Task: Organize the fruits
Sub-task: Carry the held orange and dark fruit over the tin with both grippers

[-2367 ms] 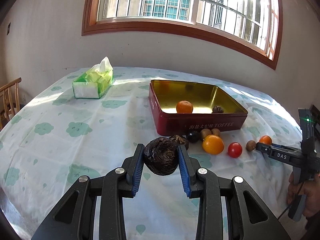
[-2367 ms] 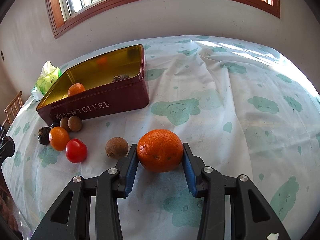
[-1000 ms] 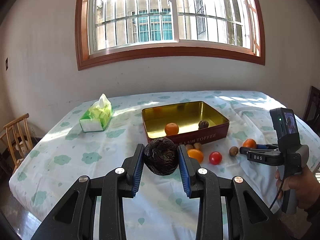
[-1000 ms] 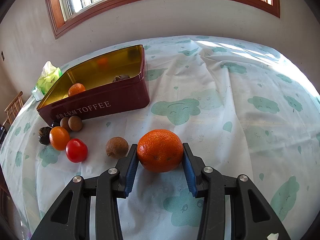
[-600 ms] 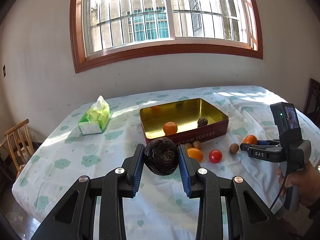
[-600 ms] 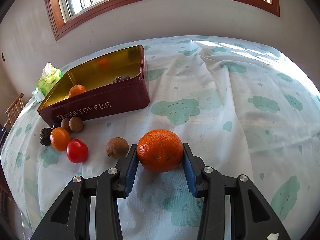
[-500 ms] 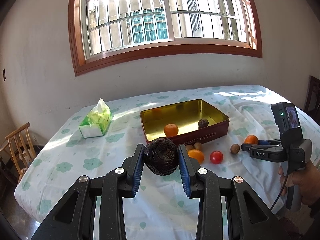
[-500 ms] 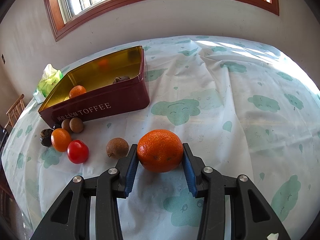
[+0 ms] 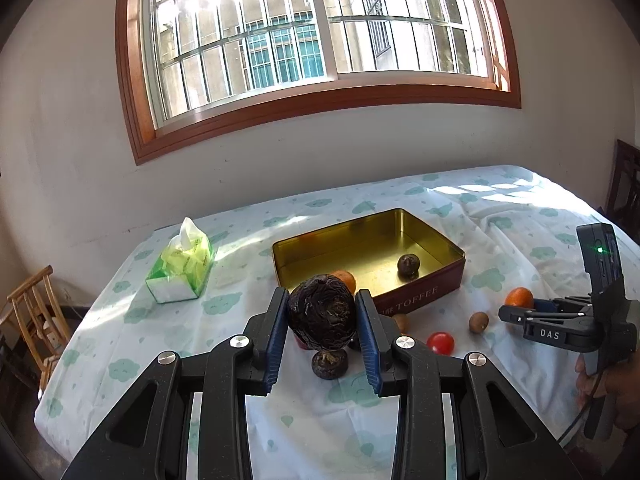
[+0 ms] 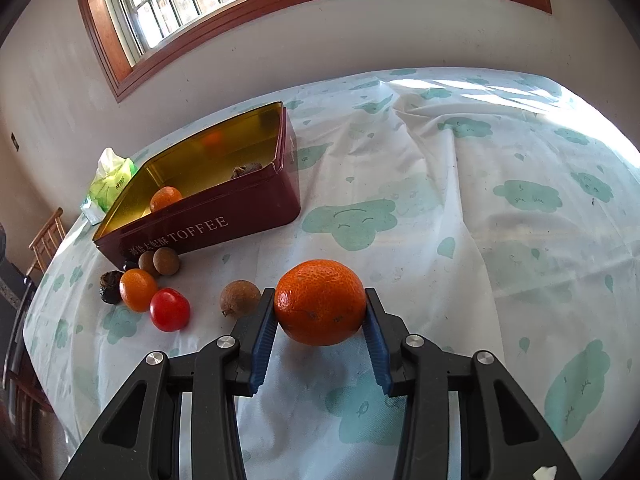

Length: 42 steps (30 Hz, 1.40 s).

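My left gripper (image 9: 322, 318) is shut on a dark wrinkled fruit (image 9: 322, 312), held high above the table in front of the toffee tin (image 9: 420, 294). My right gripper (image 10: 320, 306) is shut on an orange (image 10: 320, 302), just above the cloth to the right of the tin (image 10: 208, 220); it also shows in the left wrist view (image 9: 520, 312). The tin holds a small orange (image 10: 165, 198) and a dark fruit (image 9: 408, 266). Loose on the cloth by the tin lie a red tomato (image 10: 169, 309), a small orange (image 10: 137, 284), brown round fruits (image 10: 240, 297) and a dark wrinkled fruit (image 9: 329, 364).
A green tissue pack (image 9: 182, 266) stands to the left of the tin. A wooden chair (image 9: 30, 320) stands past the table's left edge. A wall with a window lies behind the table. A cloud-print cloth (image 10: 480, 200) covers the table.
My left gripper has risen with the dark fruit and moved left, looking down on the tin from higher. My right gripper has lifted the orange slightly off the cloth.
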Available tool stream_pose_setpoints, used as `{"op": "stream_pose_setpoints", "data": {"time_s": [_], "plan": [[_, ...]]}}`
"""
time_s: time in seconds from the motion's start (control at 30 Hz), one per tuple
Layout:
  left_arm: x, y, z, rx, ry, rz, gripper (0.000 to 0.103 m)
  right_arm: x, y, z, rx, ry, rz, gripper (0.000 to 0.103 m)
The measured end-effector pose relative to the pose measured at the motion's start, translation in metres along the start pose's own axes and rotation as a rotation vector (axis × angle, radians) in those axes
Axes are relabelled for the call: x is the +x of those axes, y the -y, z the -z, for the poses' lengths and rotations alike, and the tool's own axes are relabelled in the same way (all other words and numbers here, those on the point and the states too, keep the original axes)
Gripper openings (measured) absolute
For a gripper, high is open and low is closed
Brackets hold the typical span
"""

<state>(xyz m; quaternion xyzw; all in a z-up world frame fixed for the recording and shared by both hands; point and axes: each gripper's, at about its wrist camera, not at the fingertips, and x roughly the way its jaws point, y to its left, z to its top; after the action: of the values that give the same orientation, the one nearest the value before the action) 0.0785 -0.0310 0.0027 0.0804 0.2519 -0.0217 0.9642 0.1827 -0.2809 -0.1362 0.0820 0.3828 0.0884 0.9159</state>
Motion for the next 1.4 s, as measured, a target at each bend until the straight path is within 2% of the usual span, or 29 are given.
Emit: {"op": "stream_pose_setpoints", "data": {"time_s": [0.23,0.63,1.07,1.4], "plan": [[0.028,-0.001,-0.01,-0.001,-0.024,0.005,0.034,-0.016,0.003,-0.01,-0.01,0.022,-0.023,0.039],[0.074,-0.004,-0.018,-0.008,-0.073,0.011,0.034,-0.037,-0.026,-0.054,-0.074,0.095,-0.11,0.039],[0.129,-0.013,-0.022,-0.036,-0.136,0.016,0.034,-0.011,-0.064,-0.09,-0.157,0.095,-0.194,0.039],[0.157,-0.014,-0.028,-0.036,-0.154,0.021,0.034,0.012,-0.079,-0.102,-0.188,0.071,-0.226,0.039]]}}
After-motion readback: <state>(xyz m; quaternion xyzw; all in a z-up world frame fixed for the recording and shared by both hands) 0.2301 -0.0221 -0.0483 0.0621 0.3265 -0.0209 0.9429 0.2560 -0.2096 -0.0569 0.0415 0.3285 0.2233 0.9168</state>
